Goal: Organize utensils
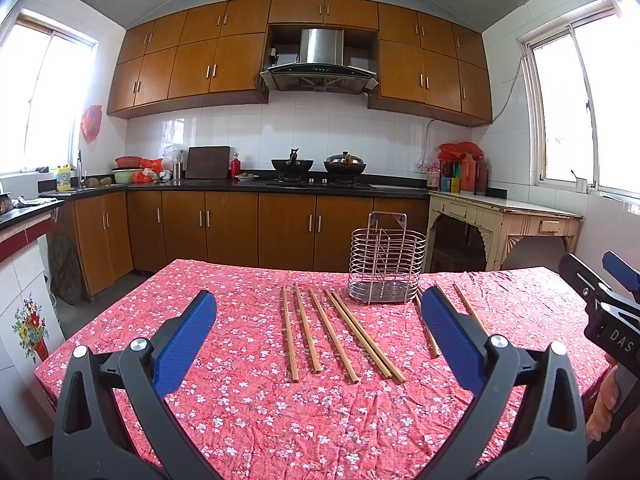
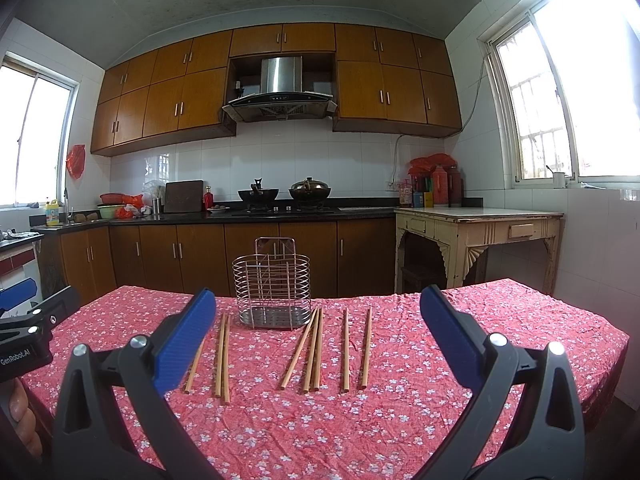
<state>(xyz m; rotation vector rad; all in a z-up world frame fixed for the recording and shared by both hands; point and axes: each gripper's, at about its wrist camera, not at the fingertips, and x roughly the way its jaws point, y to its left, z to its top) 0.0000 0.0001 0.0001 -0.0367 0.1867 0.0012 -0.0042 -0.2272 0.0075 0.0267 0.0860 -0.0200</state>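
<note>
Chopsticks (image 2: 316,350) lie loose before the wire holder (image 2: 272,284); both left tongs (image 1: 318,320) and right tongs (image 2: 316,320) gape wide, one pad (image 1: 448,336) hiding a stick.

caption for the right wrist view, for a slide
Open right gripper above a red floral tablecloth, facing loose wooden chopsticks and an empty wire holder.
</note>
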